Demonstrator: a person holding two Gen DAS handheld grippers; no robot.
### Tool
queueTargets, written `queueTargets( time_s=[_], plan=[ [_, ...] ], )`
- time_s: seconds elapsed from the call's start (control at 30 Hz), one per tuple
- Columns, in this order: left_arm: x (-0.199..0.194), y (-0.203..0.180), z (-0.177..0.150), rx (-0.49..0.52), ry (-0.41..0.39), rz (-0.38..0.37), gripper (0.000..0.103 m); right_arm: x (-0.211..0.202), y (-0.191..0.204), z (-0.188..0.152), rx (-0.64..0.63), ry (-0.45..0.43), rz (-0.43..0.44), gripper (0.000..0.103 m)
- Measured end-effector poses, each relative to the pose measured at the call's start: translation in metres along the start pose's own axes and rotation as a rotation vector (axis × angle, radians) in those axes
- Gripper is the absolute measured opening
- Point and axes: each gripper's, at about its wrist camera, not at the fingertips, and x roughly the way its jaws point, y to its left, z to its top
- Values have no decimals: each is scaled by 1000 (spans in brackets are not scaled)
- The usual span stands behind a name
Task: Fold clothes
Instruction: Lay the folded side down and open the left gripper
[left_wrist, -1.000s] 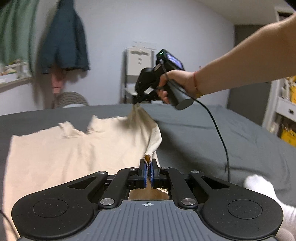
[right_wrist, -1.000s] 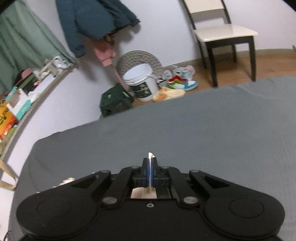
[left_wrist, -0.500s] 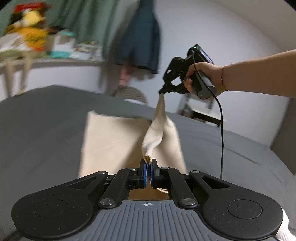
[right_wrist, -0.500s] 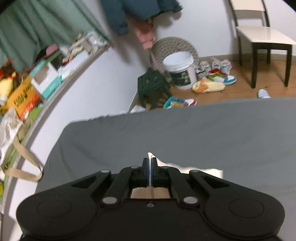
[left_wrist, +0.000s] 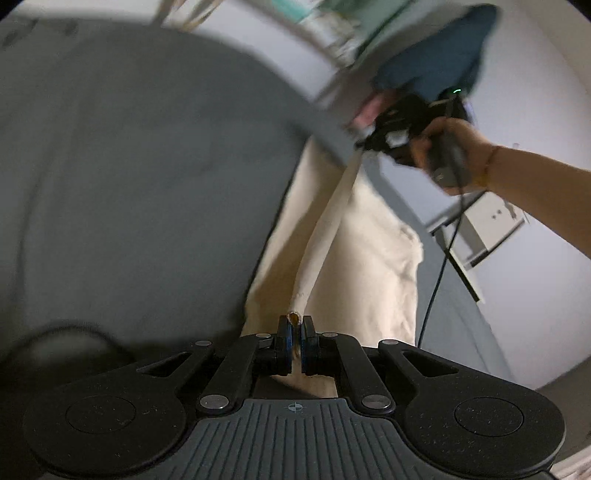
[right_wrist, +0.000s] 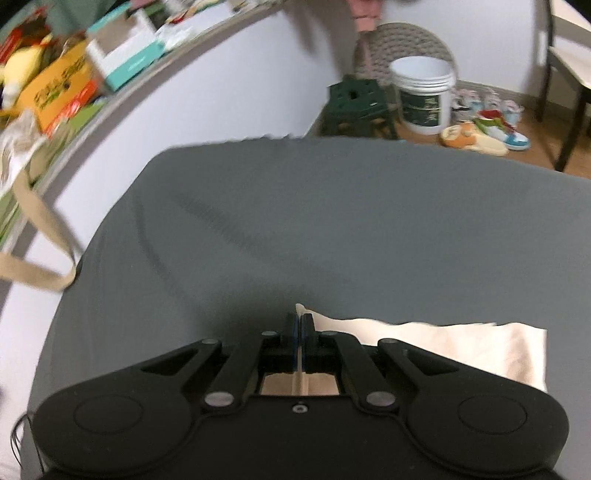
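A cream garment (left_wrist: 362, 258) lies partly on the grey bed (left_wrist: 129, 184). One edge of it is stretched taut between both grippers. My left gripper (left_wrist: 294, 320) is shut on the near end of that edge. My right gripper (left_wrist: 364, 146), held in a person's hand (left_wrist: 443, 147), is shut on the far end, raised above the bed. In the right wrist view, the right gripper (right_wrist: 300, 317) pinches a cream corner, and more cream garment (right_wrist: 443, 343) spreads to its right over the grey bed (right_wrist: 295, 221).
A shelf (right_wrist: 74, 74) with boxes runs along the wall to the left. On the floor beyond the bed stand a green stool (right_wrist: 356, 105), a white bucket (right_wrist: 424, 96), shoes (right_wrist: 484, 129) and a chair (right_wrist: 569, 74). A cable (left_wrist: 439, 266) hangs from the right gripper.
Both grippers have swung to the left over the bed, carrying the garment's edge with them. The views have turned towards the shelf wall. Both stay shut on the cloth.
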Motion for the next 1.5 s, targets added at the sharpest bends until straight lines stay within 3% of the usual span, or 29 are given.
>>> queueTargets(
  time_s=[0.33, 0.6, 0.93, 1.07, 1.17, 1.27, 1.43, 1.5],
  plan=[
    [2, -7, -14, -37, 1, 6, 4, 27, 42, -14, -81, 61, 6, 2],
    [1, -17, -24, -46, 27, 17, 4, 38, 58, -20, -112, 85, -42, 3],
    [15, -34, -22, -16, 27, 41, 4, 16, 57, -17, -75, 57, 49, 23],
    [4, -47, -21, 44, -35, 76, 5, -14, 45, -16, -80, 36, 122, 32],
    [-3, -62, -19, 117, -91, 87, 5, -36, 27, -33, -90, 70, 181, 32],
    [-11, -73, -18, 174, -131, 94, 5, -59, 7, -73, -135, 142, 212, 32],
    [-1, -73, -20, 178, -32, 82, 5, -89, -16, -142, -246, 266, 221, 32],
    [3, -74, -20, 180, -24, 100, 5, -104, -17, -170, -353, 296, 216, 32]
  ],
)
